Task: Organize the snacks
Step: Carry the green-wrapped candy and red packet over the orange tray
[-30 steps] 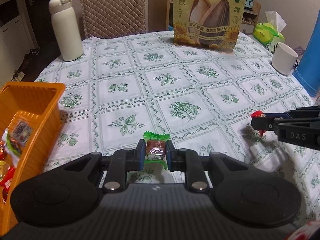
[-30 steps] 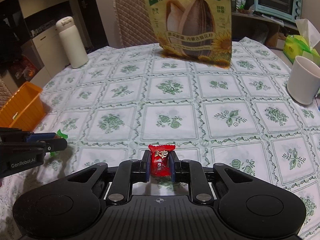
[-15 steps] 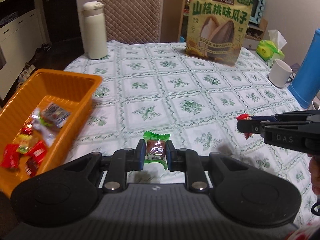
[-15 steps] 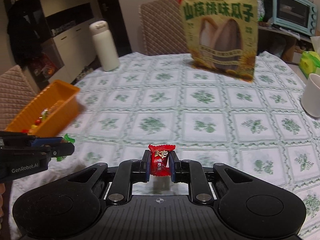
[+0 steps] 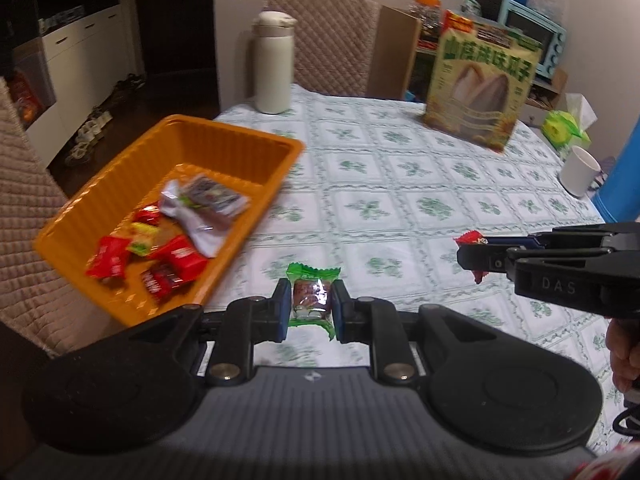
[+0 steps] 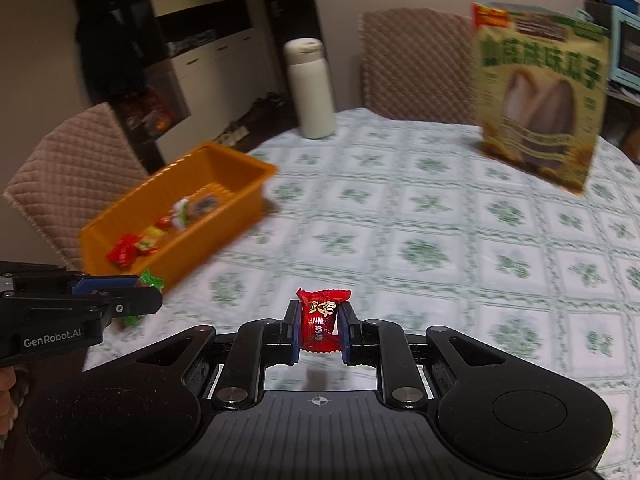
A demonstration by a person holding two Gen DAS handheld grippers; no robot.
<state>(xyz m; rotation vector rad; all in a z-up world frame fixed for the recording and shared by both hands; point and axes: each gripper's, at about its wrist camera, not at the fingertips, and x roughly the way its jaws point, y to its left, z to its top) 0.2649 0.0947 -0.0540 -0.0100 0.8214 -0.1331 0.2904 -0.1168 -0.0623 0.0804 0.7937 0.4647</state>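
My left gripper [image 5: 309, 304] is shut on a green-wrapped candy [image 5: 311, 299] and holds it above the table, just right of the orange basket [image 5: 224, 136]. The basket holds several red, yellow and silver snack packets [image 5: 172, 236]. My right gripper [image 6: 320, 326] is shut on a red-wrapped candy [image 6: 321, 322], raised over the table's near part. In the left wrist view the right gripper [image 5: 472, 254] shows at the right with the red candy [image 5: 469, 237]. In the right wrist view the left gripper [image 6: 154, 292] shows at the left beside the basket [image 6: 256, 176].
A white thermos [image 5: 273, 66] stands at the table's far side. A large sunflower-seed bag [image 5: 480, 84] stands at the back right. A white mug [image 5: 579, 170] and a blue container [image 5: 626, 176] are at the right edge. Quilted chairs [image 6: 76, 164] ring the table.
Both grippers have risen and swung left toward the orange basket, each still holding its candy. The basket now shows in full, with its contents visible.
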